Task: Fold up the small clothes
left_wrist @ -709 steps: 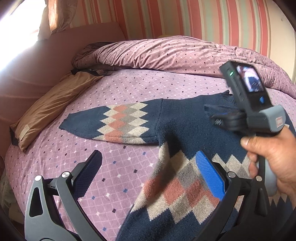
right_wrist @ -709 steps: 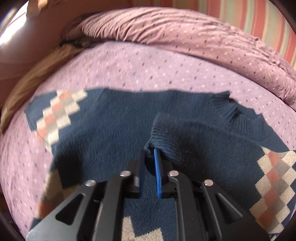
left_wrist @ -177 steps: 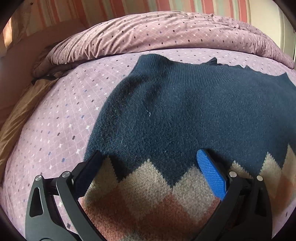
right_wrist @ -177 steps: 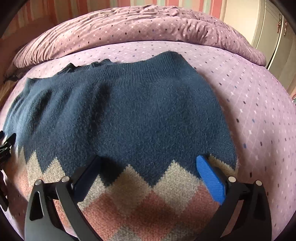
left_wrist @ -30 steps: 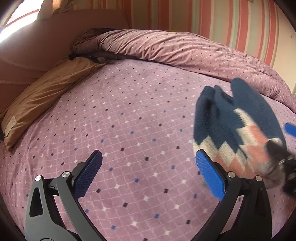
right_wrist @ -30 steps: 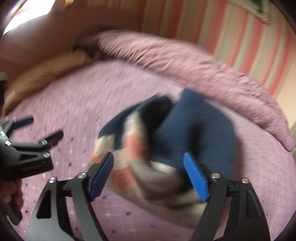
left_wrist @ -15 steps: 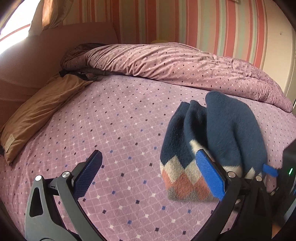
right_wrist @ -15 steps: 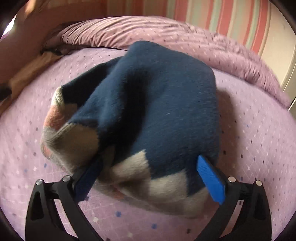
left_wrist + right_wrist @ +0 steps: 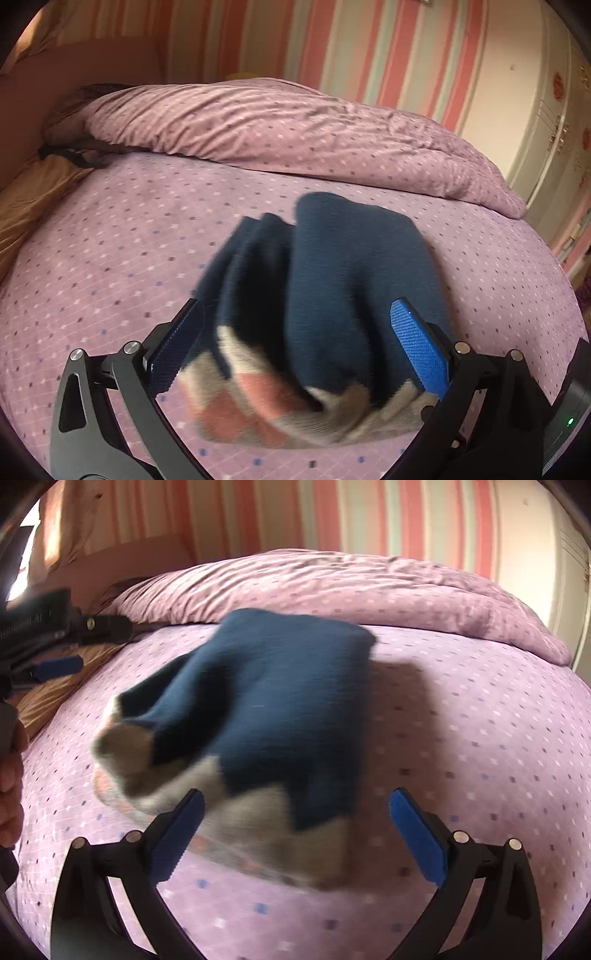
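Observation:
The folded navy sweater with its grey and pink diamond hem lies as a thick bundle on the purple dotted bed sheet. It is motion-blurred in both views. My left gripper is open, its fingers on either side of the bundle's hem end. My right gripper is open and empty, with the sweater just ahead and left of it. The left gripper and the hand holding it show at the left edge of the right wrist view.
A rumpled purple duvet is heaped along the far side of the bed. A tan pillow lies at the far left by the headboard. A striped wall and a white wardrobe stand behind and to the right.
My left gripper has swung right, so its fingers now flank the bundle. My right gripper has pulled back and right, so the bundle is no longer between its fingers.

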